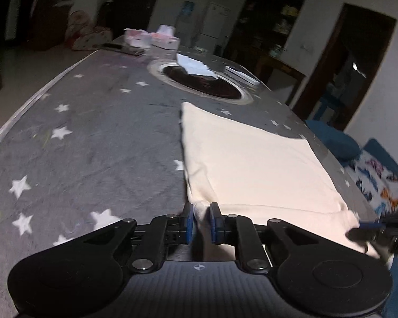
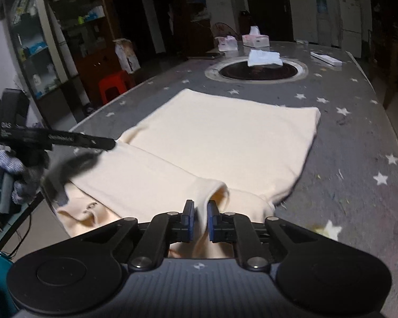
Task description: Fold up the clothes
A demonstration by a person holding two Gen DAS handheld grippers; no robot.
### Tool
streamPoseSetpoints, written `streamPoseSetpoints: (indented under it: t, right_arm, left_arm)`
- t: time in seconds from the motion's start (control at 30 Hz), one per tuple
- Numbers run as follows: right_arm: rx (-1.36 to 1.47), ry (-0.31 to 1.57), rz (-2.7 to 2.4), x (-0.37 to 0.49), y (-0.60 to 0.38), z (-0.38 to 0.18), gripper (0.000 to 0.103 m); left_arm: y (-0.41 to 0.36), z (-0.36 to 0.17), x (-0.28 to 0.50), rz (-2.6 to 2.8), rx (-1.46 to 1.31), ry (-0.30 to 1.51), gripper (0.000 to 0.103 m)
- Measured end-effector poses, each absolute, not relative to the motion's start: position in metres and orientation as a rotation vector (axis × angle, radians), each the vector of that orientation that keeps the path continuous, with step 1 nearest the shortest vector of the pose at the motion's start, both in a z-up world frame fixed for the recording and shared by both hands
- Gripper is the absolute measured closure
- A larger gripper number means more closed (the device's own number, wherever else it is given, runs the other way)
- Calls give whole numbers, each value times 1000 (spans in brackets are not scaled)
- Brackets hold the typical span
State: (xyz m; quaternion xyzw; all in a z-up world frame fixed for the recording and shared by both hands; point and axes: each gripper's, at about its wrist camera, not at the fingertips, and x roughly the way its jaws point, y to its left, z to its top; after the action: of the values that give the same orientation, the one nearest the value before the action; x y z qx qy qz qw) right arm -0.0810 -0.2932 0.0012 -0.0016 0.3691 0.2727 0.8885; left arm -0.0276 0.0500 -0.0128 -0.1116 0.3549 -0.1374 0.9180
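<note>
Left wrist view: left gripper [image 1: 201, 221] has its blue pads [image 1: 189, 222] clamped on a bunched edge of the cream garment [image 1: 254, 164], fabric pinched between both fingers. Garment lies spread flat on the grey star-print table [image 1: 92, 137], near edge lifted up into the grip. Right gripper [image 1: 368, 225] is partly visible at the right edge of this view, touching the garment's other near corner. Farther back on the table: round dark recess [image 1: 201, 82] with a white cloth [image 1: 195, 66] over its far rim, tissue boxes [image 1: 161, 39] beyond.

Right wrist view: right gripper [image 2: 198, 220] is likewise clenched on a fold of the garment [image 2: 225, 137], cloth standing up between the pads. Left gripper [image 2: 63, 198] shows at the left, blurred, held by a gloved hand [image 2: 10, 175], at the garment's left near corner. Garment covers the near middle of the table [image 2: 358, 145]; its far part lies flat, near part doubled with a visible fold line. Red stool [image 2: 114, 84] stands beside the table on the left.
</note>
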Motion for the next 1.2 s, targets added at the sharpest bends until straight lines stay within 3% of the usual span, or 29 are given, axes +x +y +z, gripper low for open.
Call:
streamPoseSetpoints:
  t: [0.27, 0.5, 0.87, 1.07, 1.2]
  right_arm:
    - [-55, 689, 586, -89, -283, 17, 93]
    - [-106, 631, 566, -92, -277, 26, 92]
    - [-190, 721, 523, -90, -282, 5, 93]
    - [-179, 681, 585, -103, -279, 15, 92]
    - [-205, 693, 604, -109, -274, 10, 92]
  left_arm:
    - [33, 17, -40, -401, -161, 643, 89]
    - [9, -5, -31, -459, -105, 728, 89]
    - [20, -10, -39, -439, -79, 727, 87]
    - [9, -1, -57, -499, -43, 711, 85]
    - [-1, 1, -72, -557, -6, 709, 76]
